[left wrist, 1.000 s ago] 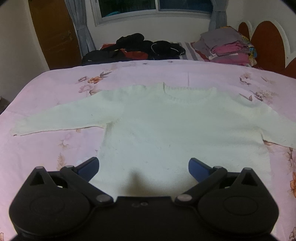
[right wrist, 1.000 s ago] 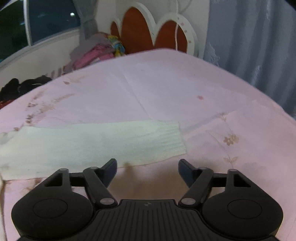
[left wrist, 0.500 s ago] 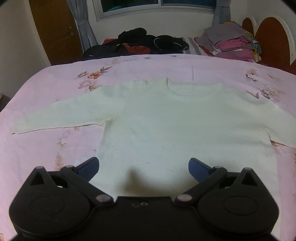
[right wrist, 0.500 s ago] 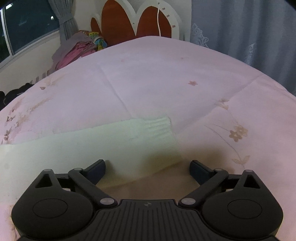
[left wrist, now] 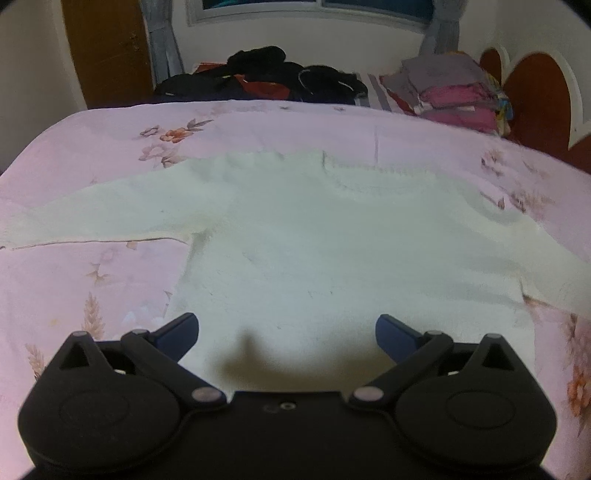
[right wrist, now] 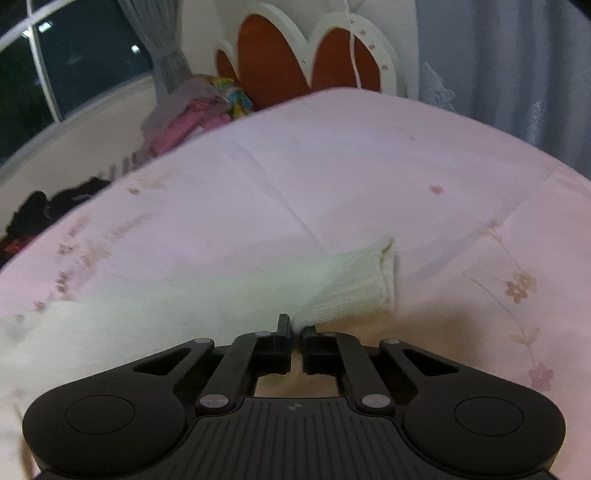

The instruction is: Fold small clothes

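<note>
Right wrist: right gripper (right wrist: 297, 328) clamped on cream knit sweater (left wrist: 314, 251) sleeve cuff; left gripper (left wrist: 287, 326) spread wide above hem, pink floral bed (left wrist: 92, 266).

The left wrist camera is looking down close over the sweater (left wrist: 314, 258), facing the window (left wrist: 314, 7). The right wrist camera is hovering nearer its cuff (right wrist: 362, 284), facing the headboard (right wrist: 295, 62); both are sharing that sweater.

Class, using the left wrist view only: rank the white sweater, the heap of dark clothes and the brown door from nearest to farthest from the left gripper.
1. White sweater: spread flat just ahead of the left gripper.
2. Heap of dark clothes: beyond the bed's far edge, centre.
3. Brown door: back wall, far left.
</note>
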